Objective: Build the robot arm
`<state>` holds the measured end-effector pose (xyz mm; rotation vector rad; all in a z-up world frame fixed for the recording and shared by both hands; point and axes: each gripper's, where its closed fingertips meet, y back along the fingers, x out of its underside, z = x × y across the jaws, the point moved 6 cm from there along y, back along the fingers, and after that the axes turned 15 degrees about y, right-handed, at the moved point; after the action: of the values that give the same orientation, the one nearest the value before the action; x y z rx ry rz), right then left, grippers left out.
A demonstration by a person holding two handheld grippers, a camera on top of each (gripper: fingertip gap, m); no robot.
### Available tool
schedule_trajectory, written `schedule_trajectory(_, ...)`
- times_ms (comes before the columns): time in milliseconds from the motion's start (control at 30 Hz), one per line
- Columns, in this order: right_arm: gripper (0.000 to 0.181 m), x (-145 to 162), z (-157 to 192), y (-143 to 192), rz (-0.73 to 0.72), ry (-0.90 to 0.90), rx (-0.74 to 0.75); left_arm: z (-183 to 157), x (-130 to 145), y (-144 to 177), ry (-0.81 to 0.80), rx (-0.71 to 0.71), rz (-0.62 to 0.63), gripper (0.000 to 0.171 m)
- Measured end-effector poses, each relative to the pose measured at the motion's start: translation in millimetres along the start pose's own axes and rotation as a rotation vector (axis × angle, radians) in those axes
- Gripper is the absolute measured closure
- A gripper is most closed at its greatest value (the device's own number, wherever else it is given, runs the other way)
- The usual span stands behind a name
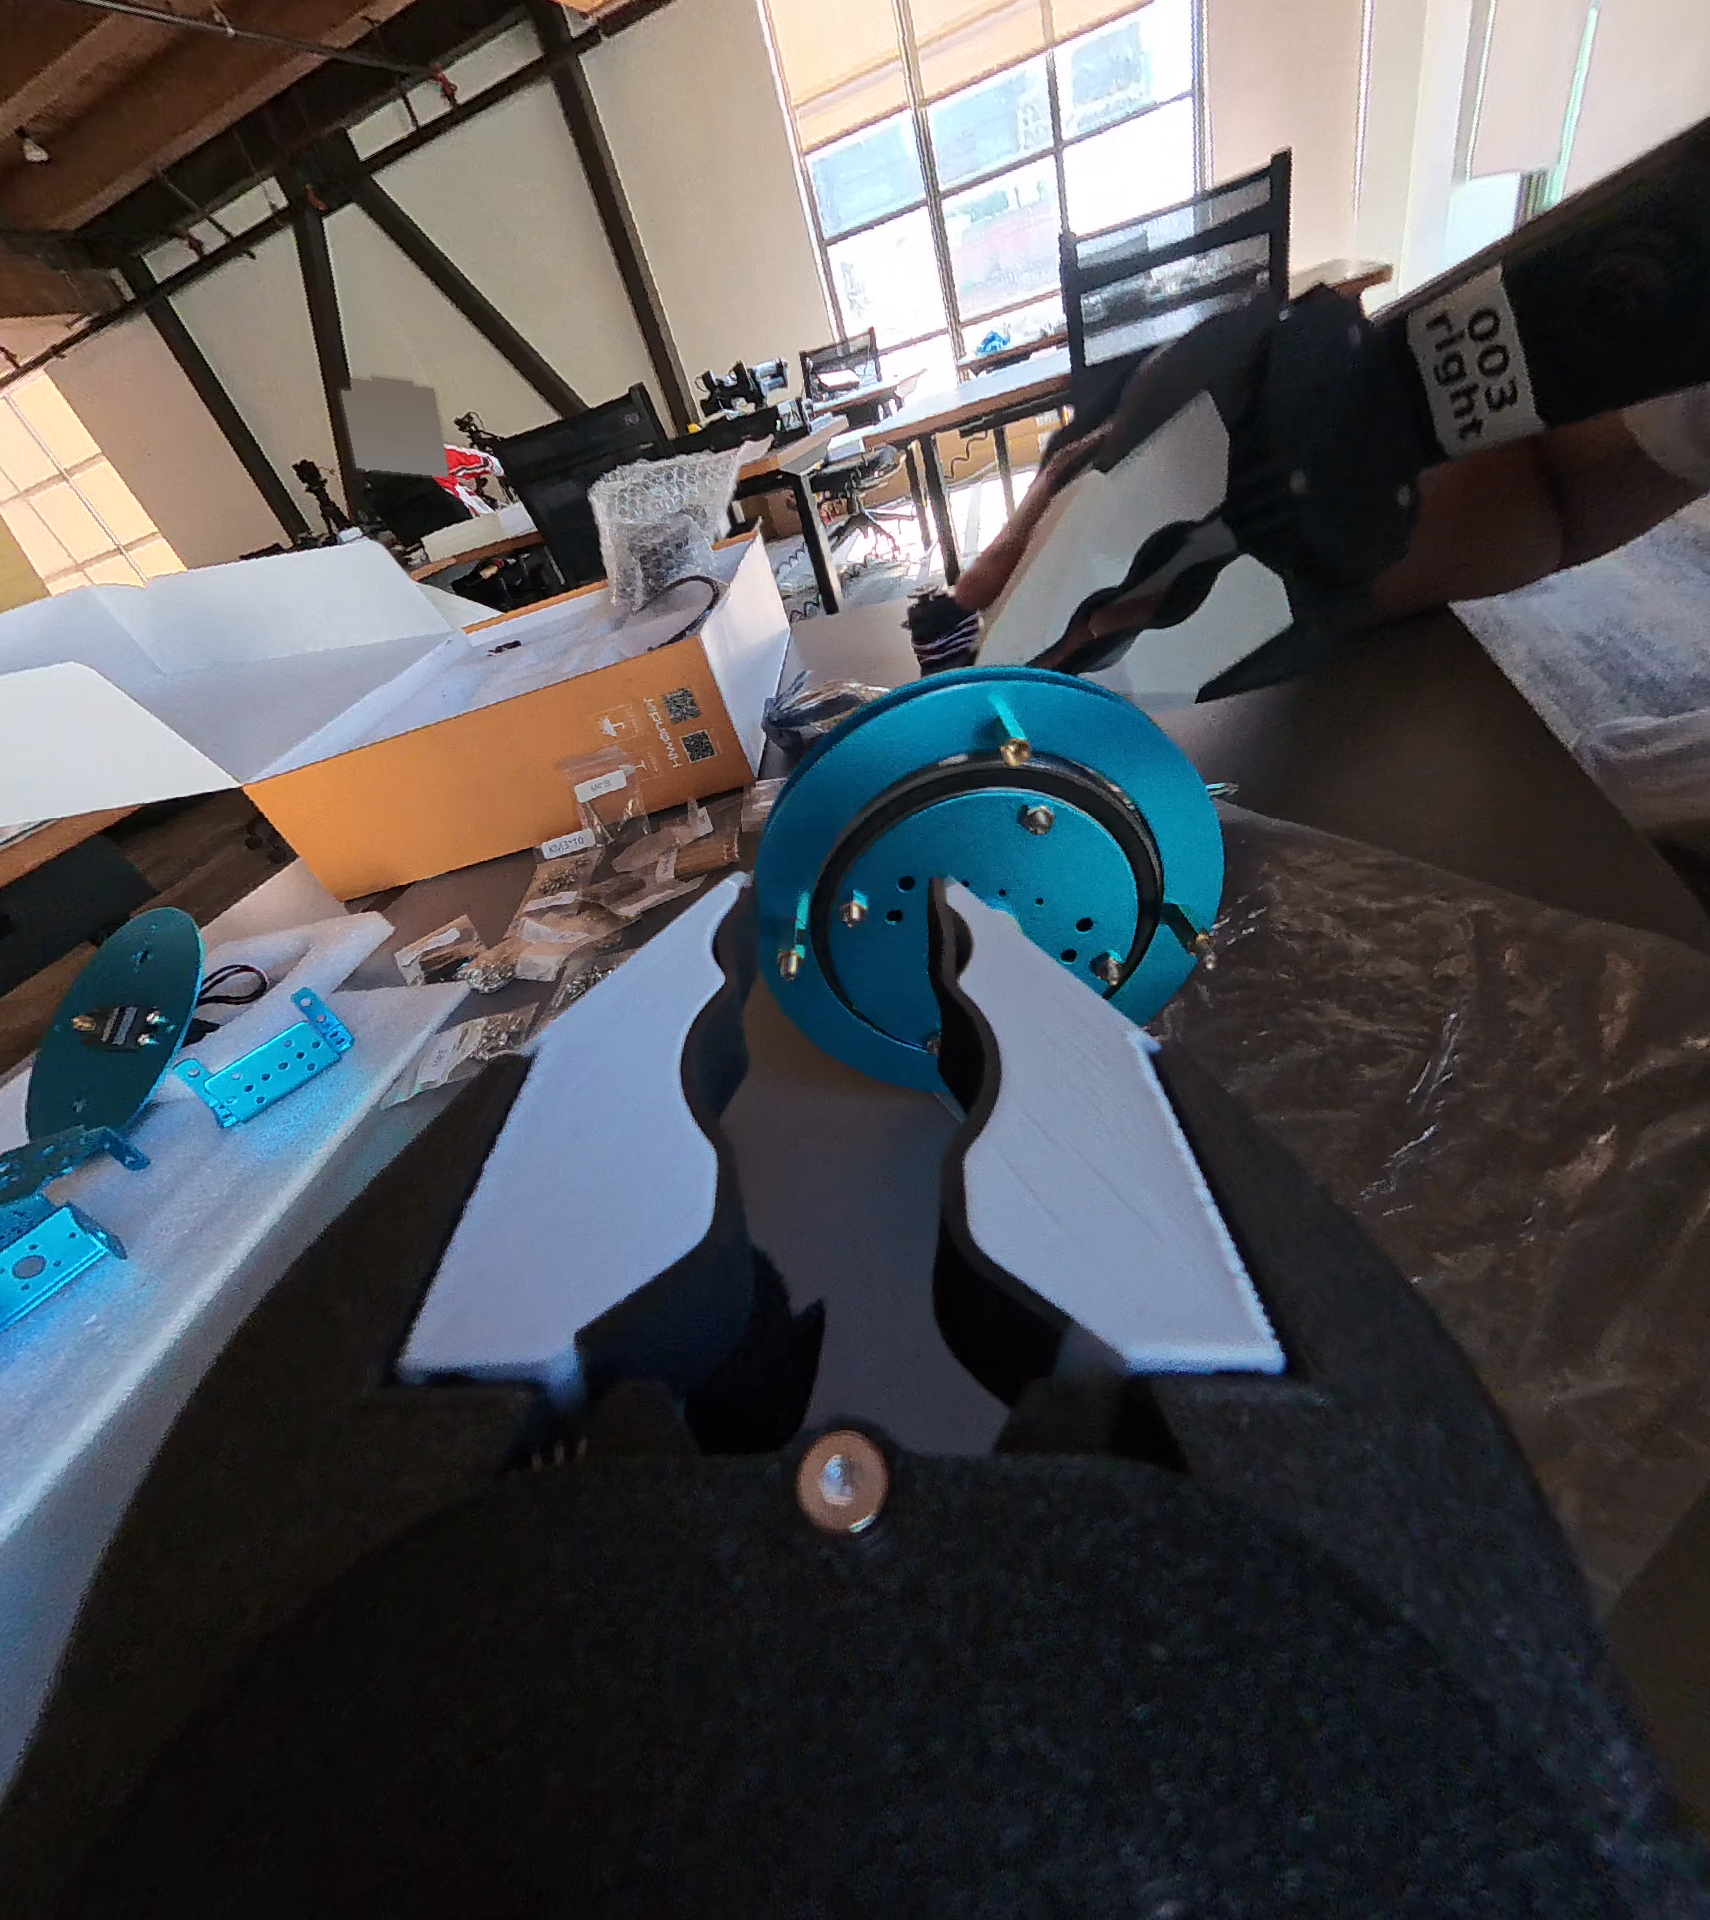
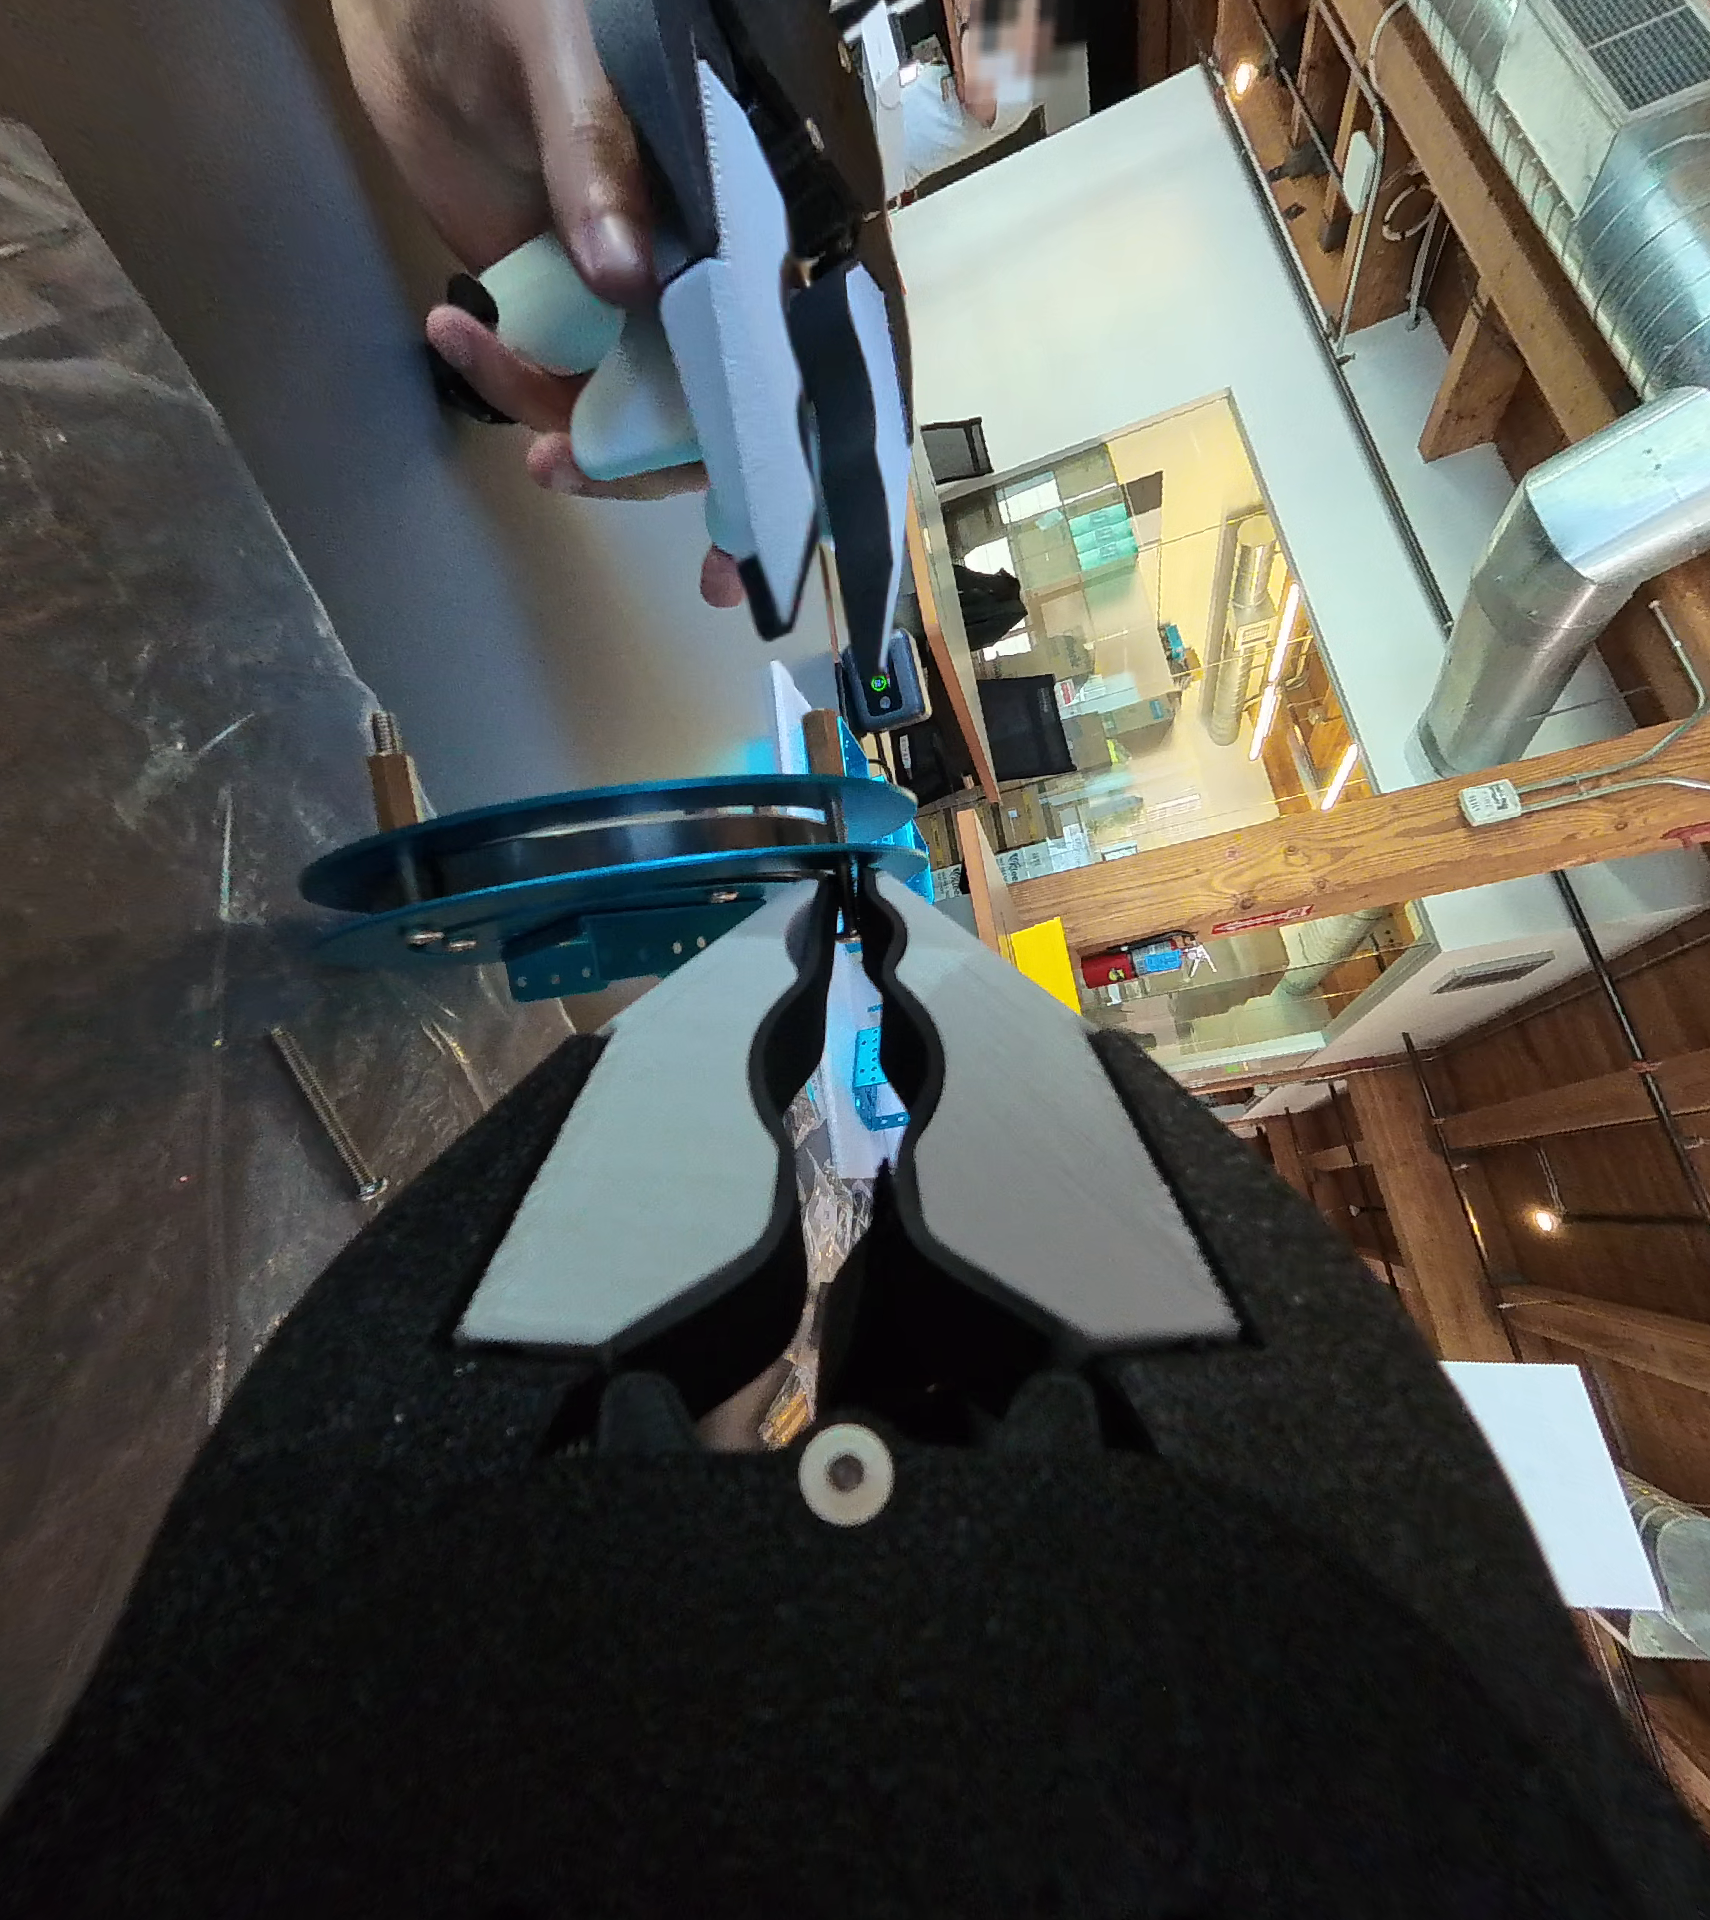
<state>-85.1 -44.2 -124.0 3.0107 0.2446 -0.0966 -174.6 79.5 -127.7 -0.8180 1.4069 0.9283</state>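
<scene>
Blue disc assembly (image 1: 986,883) stands on edge on our bench (image 1: 1402,748). Our right gripper (image 2: 856,914) pinches its rim post with fingers nearly closed; our left gripper (image 1: 840,904) fingers spread wide before its face, holding nothing.

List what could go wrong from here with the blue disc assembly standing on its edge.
1. The right gripper seems to pinch the blue disc assembly only at its rim; standing on edge, it may twist or slip out.
2. The left gripper is open, one finger just in front of the disc face; a nudge could tip it.
3. A loose screw lies on the plastic sheet beside it and may get knocked away.
</scene>
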Motion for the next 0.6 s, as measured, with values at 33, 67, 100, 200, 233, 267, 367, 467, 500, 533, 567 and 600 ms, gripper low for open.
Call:
schedule_trajectory(33,0.178,0,0,0,0.001,-0.005,-0.005,-1,1,-2,-0.015,-0.011,0.011,0.136)
schedule_trajectory(67,0.178,0,0,1,0.003,-0.014,-0.01,-2,2,-3,-0.031,-0.019,0.024,0.133)
schedule_trajectory(100,0.179,0,-1,1,0.005,-0.024,-0.017,-3,4,-4,-0.055,-0.025,0.037,0.13)
schedule_trajectory(200,0.179,2,-1,1,0.024,-0.02,-0.024,1,3,-6,-0.214,-0.126,0.017,0.124)
schedule_trajectory(233,0.179,3,-1,0,0.037,-0.009,-0.018,3,1,-7,-0.279,-0.193,0.022,0.124)
schedule_trajectory(267,0.179,5,-1,-1,0.053,0.0,-0.011,4,-2,-7,-0.348,-0.265,0.029,0.124)
schedule_trajectory(367,0.179,8,-1,-3,0.096,0.015,0.005,-3,-20,-10,-0.626,-0.527,0.068,0.112)
schedule_trajectory(467,0.178,9,-1,-6,0.115,0.009,0.018,-27,-32,-16,-0.95,-0.748,0.146,0.122)
schedule_trajectory(500,0.179,8,-1,-6,0.115,0.005,0.022,-36,-31,-19,-1.044,-0.801,0.188,0.125)
schedule_trajectory(533,0.179,8,-1,-6,0.113,0.001,0.026,-46,-31,-23,-1.143,-0.839,0.221,0.126)
schedule_trajectory(567,0.179,7,-1,-6,0.112,-0.002,0.028,-56,-30,-26,-1.25,-0.872,0.248,0.125)
schedule_trajectory(600,0.179,6,-1,-6,0.11,-0.002,0.029,-63,-28,-30,-1.354,-0.903,0.288,0.125)
